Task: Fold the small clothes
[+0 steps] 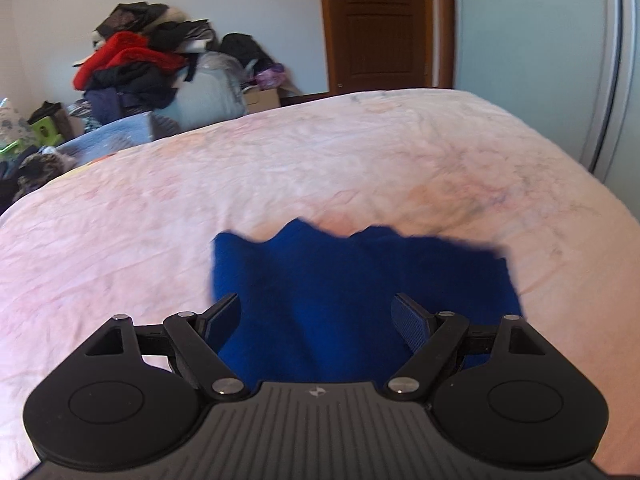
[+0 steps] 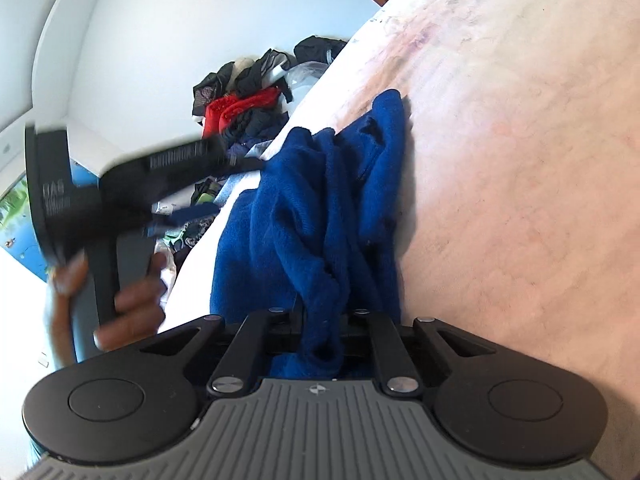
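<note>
Right now the blue fleece garment (image 2: 320, 200) hangs bunched over the pink bedsheet (image 2: 520, 160), pinched in the closed right gripper (image 2: 322, 320), while the left gripper (image 1: 318, 320) hovers wide open above it, clothes pile (image 1: 136, 68) beyond.

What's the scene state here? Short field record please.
surface: pink bedsheet
garment: blue garment, bunched, not folded
left gripper: open, over the garment, gripping nothing
right gripper: shut on a bunch of the garment
background: clothes pile, wooden door
</note>
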Demonstrator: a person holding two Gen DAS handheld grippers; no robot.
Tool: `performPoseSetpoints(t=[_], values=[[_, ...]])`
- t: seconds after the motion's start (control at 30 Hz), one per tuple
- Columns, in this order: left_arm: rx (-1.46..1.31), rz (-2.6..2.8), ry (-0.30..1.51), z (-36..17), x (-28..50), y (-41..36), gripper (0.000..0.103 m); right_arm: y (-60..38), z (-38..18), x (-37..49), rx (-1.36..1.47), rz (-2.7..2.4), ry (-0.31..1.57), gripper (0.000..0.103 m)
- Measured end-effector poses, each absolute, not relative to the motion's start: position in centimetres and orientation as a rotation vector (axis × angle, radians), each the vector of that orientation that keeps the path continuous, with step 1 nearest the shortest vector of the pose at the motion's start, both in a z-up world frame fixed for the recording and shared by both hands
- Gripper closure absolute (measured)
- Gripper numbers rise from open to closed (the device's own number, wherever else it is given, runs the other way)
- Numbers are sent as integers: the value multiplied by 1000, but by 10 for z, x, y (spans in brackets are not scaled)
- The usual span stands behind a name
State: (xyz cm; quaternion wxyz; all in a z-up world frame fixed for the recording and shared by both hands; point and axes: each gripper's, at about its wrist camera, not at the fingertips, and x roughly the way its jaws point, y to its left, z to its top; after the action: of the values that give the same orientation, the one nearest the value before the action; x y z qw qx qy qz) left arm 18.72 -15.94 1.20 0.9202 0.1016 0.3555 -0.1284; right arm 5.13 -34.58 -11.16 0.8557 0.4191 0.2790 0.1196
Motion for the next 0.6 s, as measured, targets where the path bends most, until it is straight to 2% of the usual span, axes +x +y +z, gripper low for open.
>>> performPoseSetpoints(t=[0.27, 0.3, 0.33, 0.5, 0.6], values=[[220, -238, 739, 3, 175, -143, 20, -348, -114, 44, 875, 251, 610, 92], [225, -238, 737, 2, 173, -143, 20, -347, -113, 44, 867, 252, 614, 91], [231, -238, 735, 1, 172, -143, 20, -347, -112, 43, 858, 249, 615, 83], [251, -236, 732, -3, 169, -145, 20, -352, -108, 38, 830, 232, 618, 80], [256, -238, 735, -5, 168, -146, 20, -359, -102, 34, 794, 196, 603, 74]])
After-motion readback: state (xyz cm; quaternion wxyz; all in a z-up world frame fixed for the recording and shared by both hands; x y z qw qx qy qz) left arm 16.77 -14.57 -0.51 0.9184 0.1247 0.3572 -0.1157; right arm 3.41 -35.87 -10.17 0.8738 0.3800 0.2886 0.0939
